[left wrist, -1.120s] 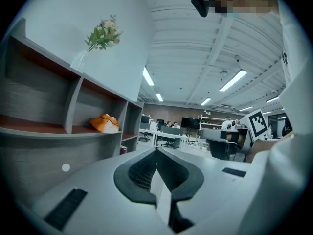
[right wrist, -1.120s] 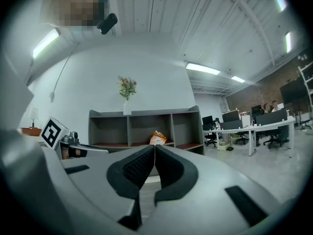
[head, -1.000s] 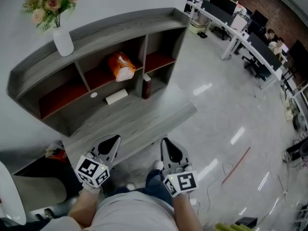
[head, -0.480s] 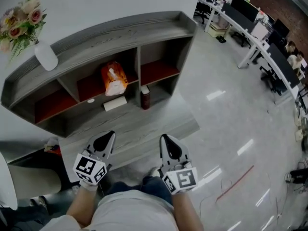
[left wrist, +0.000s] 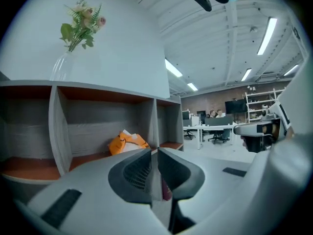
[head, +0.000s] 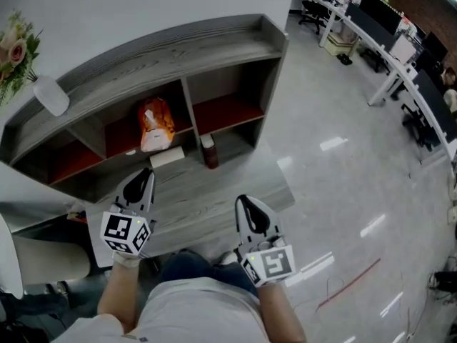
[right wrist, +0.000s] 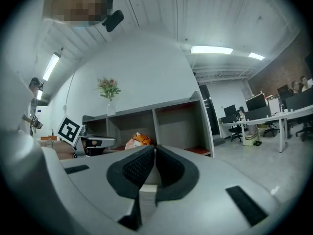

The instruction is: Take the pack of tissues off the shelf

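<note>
Left gripper [left wrist: 154, 153] has its jaws all but together: they have just eased apart a trifle, leaving a thin slit with nothing in it. Right gripper [right wrist: 154, 152] has its jaws pressed tip to tip, holding nothing. Both are held over the near edge of the shelf unit's lower ledge [head: 214, 191].

Pack of tissues [head: 153, 123], orange with white showing at the top, stands in the middle compartment of the grey wood-grain shelf unit [head: 178, 45], at 12 o'clock from the left gripper and well apart from it. The compartment floors are red-brown.

On the ledge, a white box [head: 166, 157] lies just below the pack, at its 6 o'clock. A dark red bottle [head: 209, 152] stands upright at the box's 3 o'clock.

On the unit's top board, at 10 o'clock in the head view, sits a white vase [head: 50, 95] holding flowers [head: 13, 48].

Behind the unit is a plain white wall [head: 107, 6]. The floor [head: 343, 184] is glossy pale grey and reflects the ceiling strip lights [right wrist: 211, 49]. A row of white desks [head: 400, 73] with dark monitors runs at 2 o'clock.
</note>
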A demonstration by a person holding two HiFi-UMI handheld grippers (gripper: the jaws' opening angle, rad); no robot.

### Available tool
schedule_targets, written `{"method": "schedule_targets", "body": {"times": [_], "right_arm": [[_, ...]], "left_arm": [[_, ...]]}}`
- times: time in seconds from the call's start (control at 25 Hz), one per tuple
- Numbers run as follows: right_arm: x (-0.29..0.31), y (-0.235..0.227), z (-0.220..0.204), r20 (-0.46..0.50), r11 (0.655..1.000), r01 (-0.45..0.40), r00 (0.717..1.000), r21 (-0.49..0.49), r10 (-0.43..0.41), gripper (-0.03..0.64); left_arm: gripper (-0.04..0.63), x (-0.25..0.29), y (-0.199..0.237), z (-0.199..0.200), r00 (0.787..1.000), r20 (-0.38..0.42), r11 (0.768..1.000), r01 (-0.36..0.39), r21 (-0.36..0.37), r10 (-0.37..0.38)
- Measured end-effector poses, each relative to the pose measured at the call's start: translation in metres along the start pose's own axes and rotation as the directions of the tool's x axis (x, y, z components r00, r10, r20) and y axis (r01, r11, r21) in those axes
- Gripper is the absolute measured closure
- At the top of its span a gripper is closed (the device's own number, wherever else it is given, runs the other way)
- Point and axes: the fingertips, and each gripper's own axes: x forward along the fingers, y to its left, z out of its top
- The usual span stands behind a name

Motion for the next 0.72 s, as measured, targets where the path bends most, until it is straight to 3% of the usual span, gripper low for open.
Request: {"method": "schedule_targets", "body": {"times": [0.12, 0.4, 0.72], "right_arm": [[0.005, -0.007, 0.001, 0.004, 1.000, 0.004, 1.000, -0.006, -0.004, 0.598], [0.016, -0.018, 0.013, 0.032, 0.996, 0.091, 0.995, 0.000, -0.091, 0.597], [0.012, -0.026, 0.014, 0.043, 0.978, 0.210, 0.977, 0.007, -0.211, 0.597]], "left_arm": [[0.549, 0.020, 0.012, 0.017, 1.000, 0.012, 0.997, -0.026, 0.077, 0.025], [0.411, 0.069, 0.046, 0.037, 1.000, -0.023, 0.975, -0.014, 0.221, 0.019], [0.320, 0.118, 0.058, 0.016, 0.984, -0.171, 0.927, 0.111, 0.357, -0.051]]}}
